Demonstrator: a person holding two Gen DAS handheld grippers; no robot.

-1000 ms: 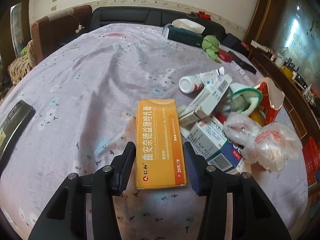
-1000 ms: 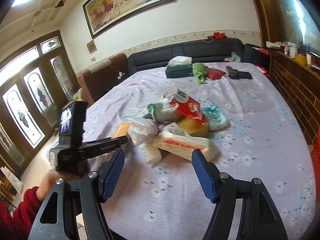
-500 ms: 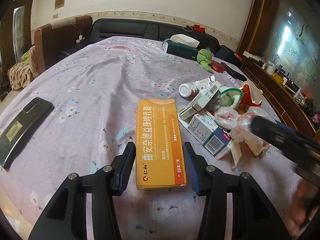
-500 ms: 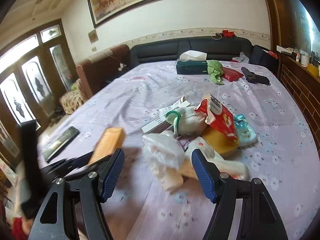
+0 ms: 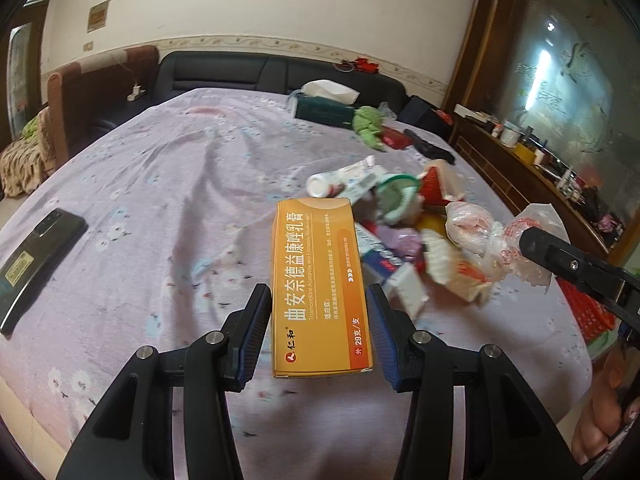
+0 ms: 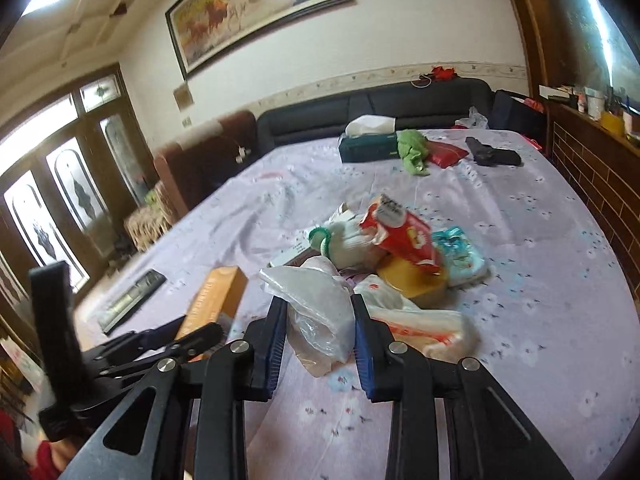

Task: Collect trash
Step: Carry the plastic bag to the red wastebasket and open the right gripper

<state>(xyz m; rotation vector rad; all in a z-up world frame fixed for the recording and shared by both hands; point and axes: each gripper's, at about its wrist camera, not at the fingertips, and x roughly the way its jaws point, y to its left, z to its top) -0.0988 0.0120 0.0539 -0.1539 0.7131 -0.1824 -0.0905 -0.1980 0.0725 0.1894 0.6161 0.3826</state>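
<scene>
L gripper (image 5: 319, 330) pinches orange medicine box (image 5: 318, 280), lifted over lilac sheet (image 5: 160, 200) | R gripper (image 6: 320, 330) jaws just closing, pads squeezing clear plastic bag (image 6: 320, 312) at near edge of trash pile (image 6: 400, 248) | beyond: phone (image 5: 36, 256), tissue box (image 6: 368, 146).

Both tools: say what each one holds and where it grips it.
Left tool clamps the orange box by its long sides, near end. Right tool, just closed, pinches the clear plastic bag across its middle.

I read on the orange box (image 5: 318, 280): 曲安奈德益康唑乳膏 | brand 仁和 | 29克/支 | smaller Latin line too fine for me | print on the red packet (image 6: 404, 232) blurred, unreadable
</scene>
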